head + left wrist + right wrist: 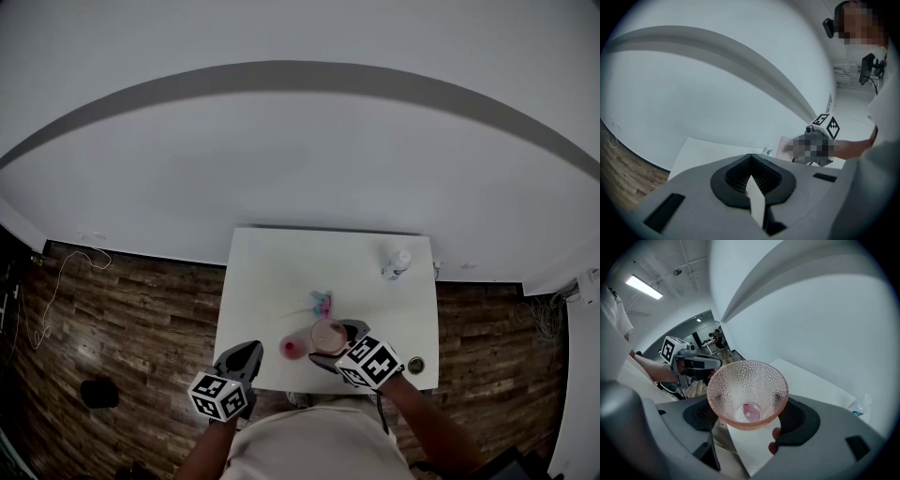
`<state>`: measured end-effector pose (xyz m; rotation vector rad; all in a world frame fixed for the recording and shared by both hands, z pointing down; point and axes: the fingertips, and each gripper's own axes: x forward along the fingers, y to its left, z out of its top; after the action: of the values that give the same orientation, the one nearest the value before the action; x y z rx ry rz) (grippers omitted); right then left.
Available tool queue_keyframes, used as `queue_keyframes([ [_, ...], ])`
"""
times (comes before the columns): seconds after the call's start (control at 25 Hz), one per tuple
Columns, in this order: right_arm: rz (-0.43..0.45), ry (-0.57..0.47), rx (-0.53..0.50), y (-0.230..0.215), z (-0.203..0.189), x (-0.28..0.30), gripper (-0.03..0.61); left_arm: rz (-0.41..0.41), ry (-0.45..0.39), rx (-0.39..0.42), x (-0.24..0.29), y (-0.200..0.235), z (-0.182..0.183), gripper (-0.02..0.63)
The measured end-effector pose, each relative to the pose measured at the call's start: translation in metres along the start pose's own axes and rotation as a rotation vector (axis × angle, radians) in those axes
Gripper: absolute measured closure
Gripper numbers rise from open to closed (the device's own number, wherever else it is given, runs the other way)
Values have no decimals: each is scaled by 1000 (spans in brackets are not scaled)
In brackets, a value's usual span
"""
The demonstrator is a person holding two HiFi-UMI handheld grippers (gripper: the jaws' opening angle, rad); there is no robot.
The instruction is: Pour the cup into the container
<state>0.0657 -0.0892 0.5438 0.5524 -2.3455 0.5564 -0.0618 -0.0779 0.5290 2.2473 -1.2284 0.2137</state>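
A small white item (397, 263) at the table's (272, 281) 1 o'clock and a dark round item (415, 365) at 5 o'clock are too small to identify. A reddish object (774, 440) at the cup's (747, 394) 5 o'clock is mostly hidden.

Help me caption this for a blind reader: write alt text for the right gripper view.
The right gripper clamps a pink dimpled cup, its open mouth facing the camera and a pink patch at its bottom. Behind it are the white table, a small bottle at far right, and the left gripper at left.
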Motion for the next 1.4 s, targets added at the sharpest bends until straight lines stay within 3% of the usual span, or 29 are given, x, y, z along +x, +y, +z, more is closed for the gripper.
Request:
queue_keyframes([
  [1.4,-100,19,-4,-21,-56,15,212,-11,99,35,14,-7,-39,603],
])
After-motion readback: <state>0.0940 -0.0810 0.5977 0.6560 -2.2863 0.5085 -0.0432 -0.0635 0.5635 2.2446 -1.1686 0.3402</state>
